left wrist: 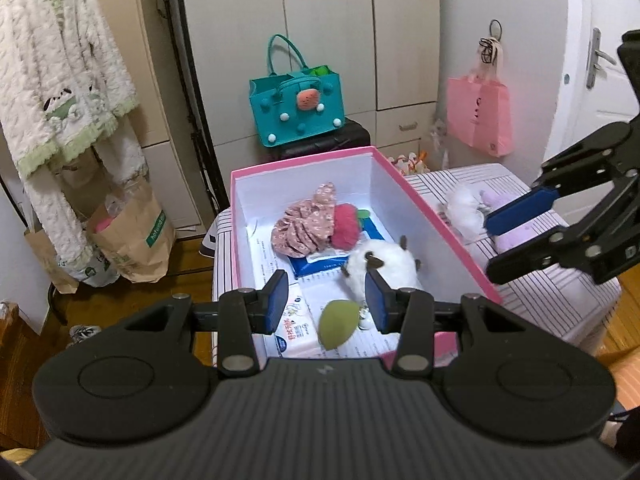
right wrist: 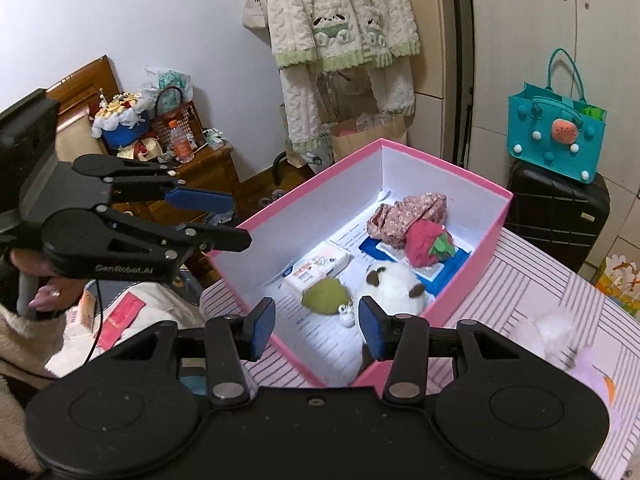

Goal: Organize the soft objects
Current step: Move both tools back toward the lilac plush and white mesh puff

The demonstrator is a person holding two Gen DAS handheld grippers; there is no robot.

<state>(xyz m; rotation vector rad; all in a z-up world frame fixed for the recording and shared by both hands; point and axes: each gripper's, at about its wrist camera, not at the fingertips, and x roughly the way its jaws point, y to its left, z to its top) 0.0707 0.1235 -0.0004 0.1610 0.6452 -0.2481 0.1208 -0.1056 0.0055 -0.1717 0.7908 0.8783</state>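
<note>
A small bedroom with tall pale wardrobe doors [left wrist: 328, 32], a fluffy white robe [left wrist: 60, 80] hanging at the far left, and a teal felt tote [left wrist: 298, 110] standing on a dark suitcase [right wrist: 556, 210] behind the work area. In the middle is a table covered in a pink and white striped cloth [left wrist: 560, 292], and on it sits an open pink box [left wrist: 394, 176] with white inner walls, its long axis running from near to far. Inside the box lie a floral fabric piece [left wrist: 306, 220] and a red strawberry plush [left wrist: 346, 227] at the far end, a white plush with brown patches [left wrist: 384, 266] in the middle, flat tissue packs beneath them, and a green soft pouch [left wrist: 336, 326] near the close end. The objects left outside, a fluffy white toy [left wrist: 462, 206] and a lilac plush [left wrist: 510, 226], lie on the cloth to the right of the box, just beside its right wall. The right gripper [left wrist: 504, 240] hangs directly over them, spread wide and holding nothing, so it is clearly the nearer tool; a likely next move is down onto one of them, then left across the wall. The left gripper [left wrist: 328, 300] hovers over the near end of the box, also spread and empty.
</note>
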